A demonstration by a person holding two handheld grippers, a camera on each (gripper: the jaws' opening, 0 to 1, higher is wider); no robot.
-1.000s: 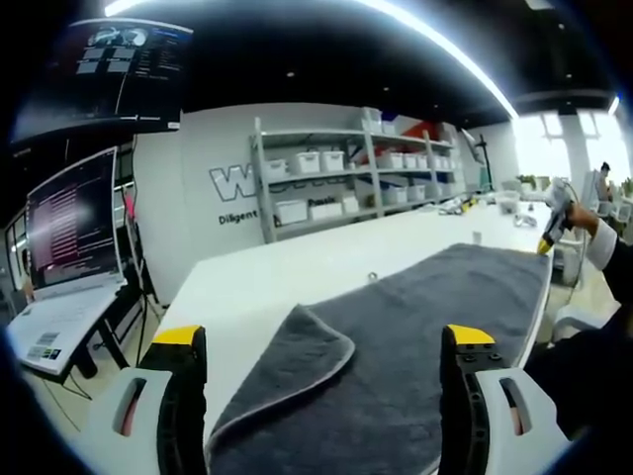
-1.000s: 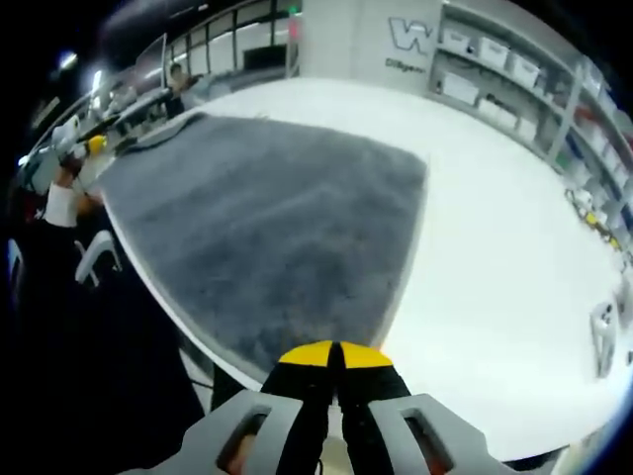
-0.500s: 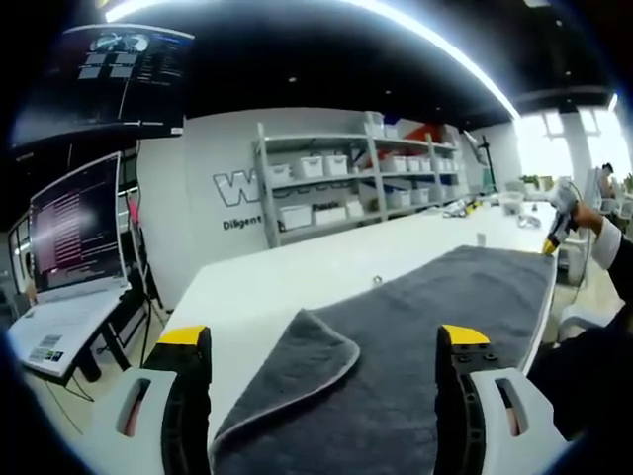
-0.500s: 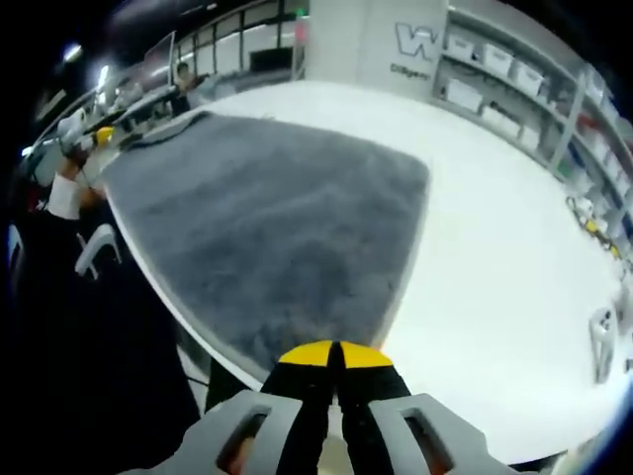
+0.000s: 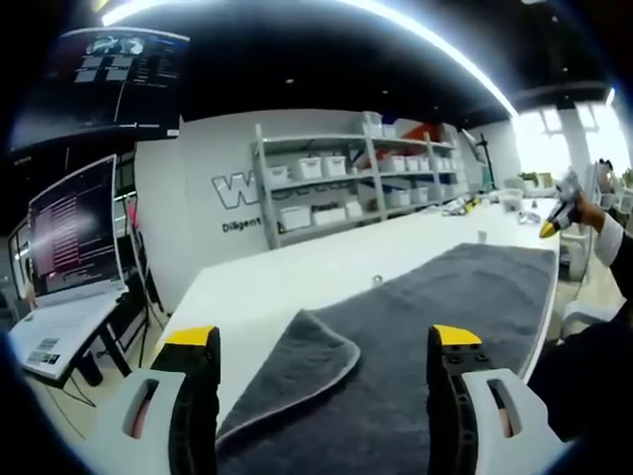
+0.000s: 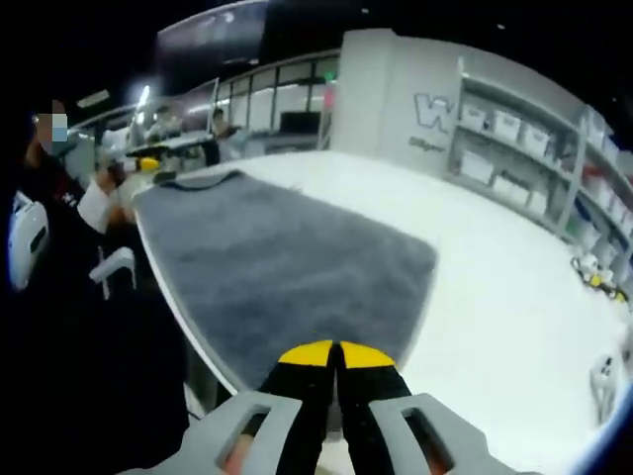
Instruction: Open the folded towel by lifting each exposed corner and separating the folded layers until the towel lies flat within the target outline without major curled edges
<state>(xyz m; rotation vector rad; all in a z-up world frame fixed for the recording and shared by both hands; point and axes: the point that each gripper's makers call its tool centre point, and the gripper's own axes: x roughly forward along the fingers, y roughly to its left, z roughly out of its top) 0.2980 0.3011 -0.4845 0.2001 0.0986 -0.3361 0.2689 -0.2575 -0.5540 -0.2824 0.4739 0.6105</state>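
The grey towel (image 5: pixel 435 317) lies spread over the white table (image 5: pixel 297 272), most of it flat. One corner is folded back on itself, a curled flap (image 5: pixel 297 361) lying at about 7 o'clock in the left gripper view, between that view's own jaws. No target outline can be made out on the table.

Tool state: the left gripper (image 5: pixel 321 346) stands wide, its yellow-tipped jaws well apart with nothing between them, hovering over the flap. The right gripper (image 6: pixel 336 356) has its jaws pressed together; whether any towel edge is pinched between them cannot be told, since the tips sit just beyond the towel's near edge at 6 o'clock.

Risks, as judgement: the folded corner is the one remaining defect. A grab taken too deep could catch both layers and drag the whole towel across the table instead of peeling the flap. The towel also lies close along the table edge, so a pull towards the person could slide it over the side.

View differences: the left gripper view shows the folded flap close up, a shelving rack (image 5: pixel 356 173) at 12 o'clock and a monitor (image 5: pixel 74 223) at 9 o'clock. The right gripper view shows the towel's (image 6: pixel 287 277) full spread and its far end at 10 o'clock.
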